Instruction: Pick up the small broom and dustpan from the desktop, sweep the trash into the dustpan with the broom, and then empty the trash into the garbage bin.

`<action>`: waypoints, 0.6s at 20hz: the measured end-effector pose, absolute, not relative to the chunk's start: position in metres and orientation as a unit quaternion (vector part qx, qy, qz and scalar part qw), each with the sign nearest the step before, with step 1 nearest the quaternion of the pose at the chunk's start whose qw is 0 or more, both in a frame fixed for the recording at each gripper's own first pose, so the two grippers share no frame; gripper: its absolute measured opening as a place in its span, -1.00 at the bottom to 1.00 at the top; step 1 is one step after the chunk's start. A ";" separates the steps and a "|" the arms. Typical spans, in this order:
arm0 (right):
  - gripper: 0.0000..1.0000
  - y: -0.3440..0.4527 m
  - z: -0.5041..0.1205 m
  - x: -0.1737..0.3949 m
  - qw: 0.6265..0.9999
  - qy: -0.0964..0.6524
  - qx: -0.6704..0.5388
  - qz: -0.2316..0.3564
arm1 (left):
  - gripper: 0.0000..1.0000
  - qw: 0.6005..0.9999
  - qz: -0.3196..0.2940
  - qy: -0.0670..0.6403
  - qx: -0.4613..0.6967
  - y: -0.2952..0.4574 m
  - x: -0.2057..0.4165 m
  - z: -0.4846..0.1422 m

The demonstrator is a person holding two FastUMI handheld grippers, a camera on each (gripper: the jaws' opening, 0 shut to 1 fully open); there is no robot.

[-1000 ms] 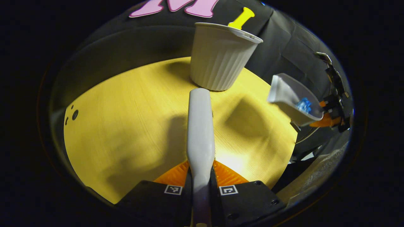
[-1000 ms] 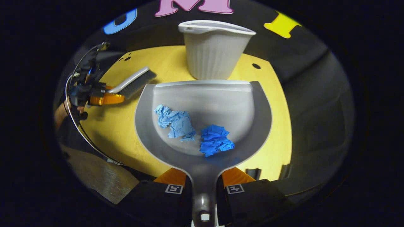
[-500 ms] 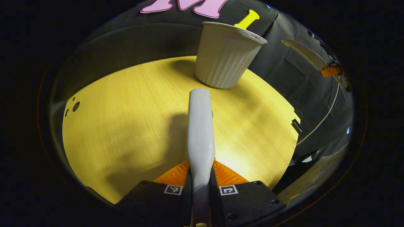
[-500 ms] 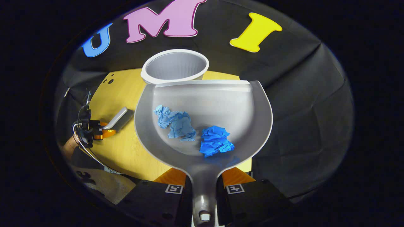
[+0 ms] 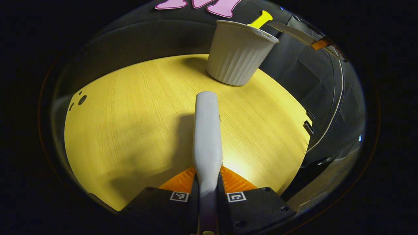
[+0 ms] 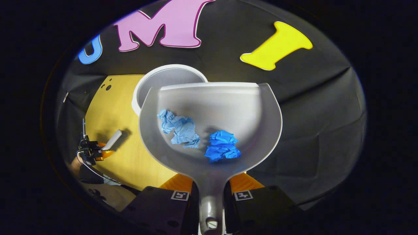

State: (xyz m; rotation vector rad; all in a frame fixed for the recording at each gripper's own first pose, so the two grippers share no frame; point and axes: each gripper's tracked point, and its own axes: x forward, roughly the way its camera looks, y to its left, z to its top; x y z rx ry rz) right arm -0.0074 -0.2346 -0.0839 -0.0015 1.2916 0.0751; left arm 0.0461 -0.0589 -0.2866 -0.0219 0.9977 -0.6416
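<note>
My right gripper (image 6: 210, 192) clamps the smooth grey plastic dustpan (image 6: 261, 130) by its handle — two crumpled blue paper wads (image 6: 222, 146) lie in its scoop, above the ribbed white bin (image 5: 236, 55). My left gripper (image 5: 207, 192) pinches the rounded broom (image 5: 206, 130) over the wood-grain desk (image 5: 130, 114).

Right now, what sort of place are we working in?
Likely a staged recording booth, not a real home: a black cloth wall hangs behind a pale wooden desktop, which carries a ribbed white plastic garbage bin.
</note>
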 end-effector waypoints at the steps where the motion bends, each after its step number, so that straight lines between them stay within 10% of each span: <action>1: -0.30 -0.232 -0.085 -0.003 0.792 0.609 -0.008 0.042 | -0.43 0.830 -0.302 0.469 -0.011 -0.058 0.046 -0.287; 12: -0.31 -0.229 -0.106 0.045 0.700 0.681 -0.196 0.092 | -0.43 0.833 -0.298 0.465 -0.022 -0.057 0.041 -0.296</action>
